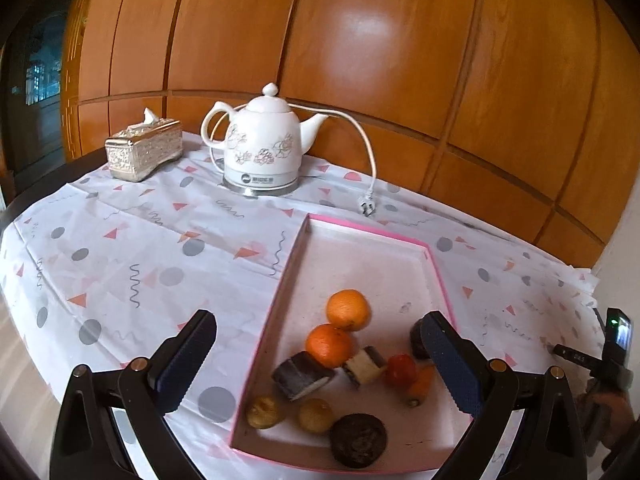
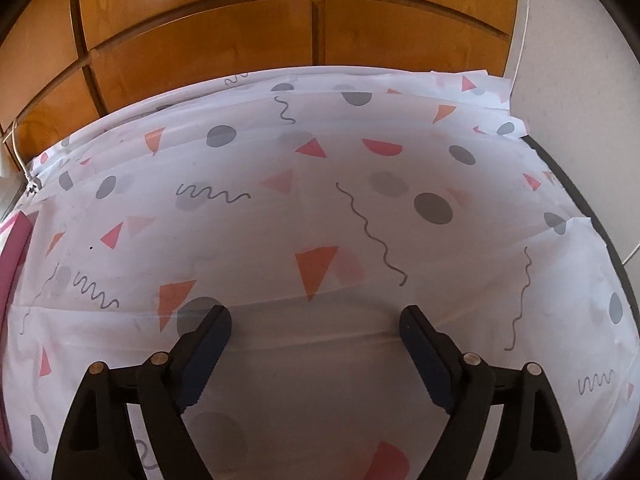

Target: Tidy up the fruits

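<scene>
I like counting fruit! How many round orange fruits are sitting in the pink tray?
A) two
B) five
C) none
A: the left wrist view shows two orange fruits, one just behind the other, touching, lying inside the pink tray.

The thin plastic tablecloth (image 2: 320, 208) was white with grey dots, orange triangles and squiggles. The shallow cardboard tray (image 1: 366, 229) had a pink rim. The round ceramic kettle (image 1: 262, 142) was white with flowers.

Home, kettle (image 1: 262, 144), tissue box (image 1: 144, 149), wood panelling (image 1: 360, 48)
</scene>
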The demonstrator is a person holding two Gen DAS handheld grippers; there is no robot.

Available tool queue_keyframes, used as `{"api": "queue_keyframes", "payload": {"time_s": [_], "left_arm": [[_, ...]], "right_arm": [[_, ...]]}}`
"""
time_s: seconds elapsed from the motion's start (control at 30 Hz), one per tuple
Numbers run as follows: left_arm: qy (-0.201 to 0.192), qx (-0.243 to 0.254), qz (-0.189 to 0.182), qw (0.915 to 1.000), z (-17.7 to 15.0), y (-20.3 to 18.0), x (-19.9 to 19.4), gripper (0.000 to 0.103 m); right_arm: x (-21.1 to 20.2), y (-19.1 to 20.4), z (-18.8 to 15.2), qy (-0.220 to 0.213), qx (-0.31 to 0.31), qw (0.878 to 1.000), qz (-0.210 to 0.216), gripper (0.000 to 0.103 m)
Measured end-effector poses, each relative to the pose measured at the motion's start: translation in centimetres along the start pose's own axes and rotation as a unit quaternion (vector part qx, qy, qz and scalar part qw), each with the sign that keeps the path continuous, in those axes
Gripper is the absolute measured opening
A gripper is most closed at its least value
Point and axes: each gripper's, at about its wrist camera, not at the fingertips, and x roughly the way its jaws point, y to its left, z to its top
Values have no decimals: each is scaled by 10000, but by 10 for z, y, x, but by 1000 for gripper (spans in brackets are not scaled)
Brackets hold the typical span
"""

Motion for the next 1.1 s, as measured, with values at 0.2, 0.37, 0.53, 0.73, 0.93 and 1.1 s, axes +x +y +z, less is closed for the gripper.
{"api": "queue_keyframes", "payload": {"time_s": [0.2, 0.37, 0.53, 0.73, 0.93, 1.1], "left_arm": [[-58, -90, 342, 9994, 6, 21, 0, 103], [-116, -415, 585, 9974, 12, 42, -1, 103], [-99, -564, 633, 9964, 14, 53, -6, 103], [7, -450, 602, 9972, 9, 51, -6, 103], [127, -371, 441, 9983, 6, 40, -2, 103], [396, -145, 62, 9991, 1, 14, 9, 103]], "right_arm": [[0, 4, -1, 33, -58, 10000, -13, 93], [1, 4, 0, 34, -55, 10000, -4, 93], [0, 3, -1, 33, -51, 10000, 1, 93], [0, 4, -1, 33, -52, 10000, 0, 93], [0, 4, -1, 30, -53, 10000, -1, 93], [0, 4, -1, 30, -53, 10000, 0, 93]]}}
